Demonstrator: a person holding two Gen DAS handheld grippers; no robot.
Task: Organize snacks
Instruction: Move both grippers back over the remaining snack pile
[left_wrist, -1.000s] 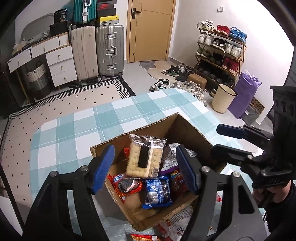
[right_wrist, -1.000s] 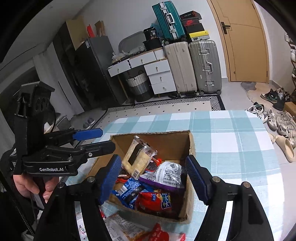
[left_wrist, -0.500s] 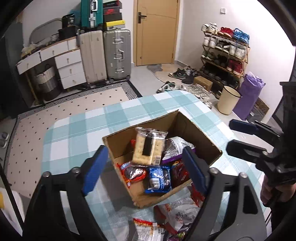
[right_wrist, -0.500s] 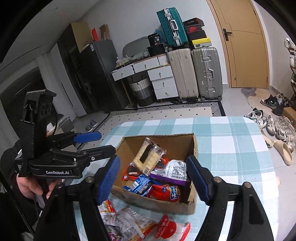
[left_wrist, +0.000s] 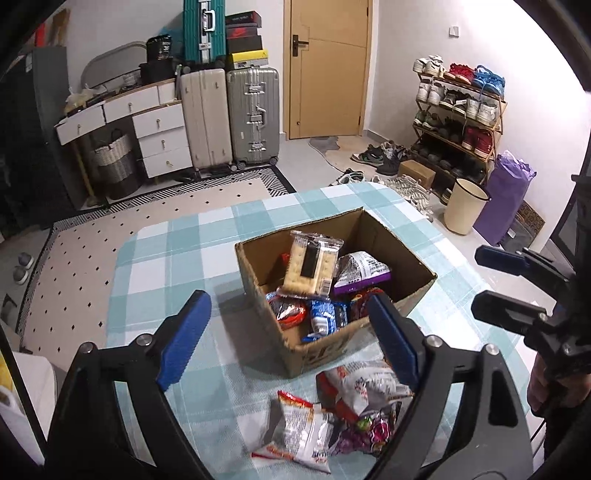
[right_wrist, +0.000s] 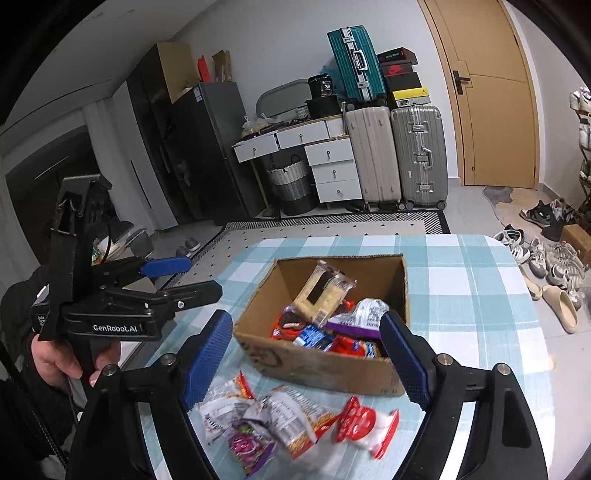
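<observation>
Both our left gripper (left_wrist: 291, 336) and right gripper (right_wrist: 306, 358) gape empty; the loose packets (right_wrist: 280, 424) at lower centre look light, crinkly, slippery, so we'd pinch an edge seam.

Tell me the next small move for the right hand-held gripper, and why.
Probably lower the right hand-held gripper onto the red-and-white packet. Its jaws are open and empty, that packet lies loose on the tablecloth just outside the cardboard box, and the box already holds several snacks.
</observation>
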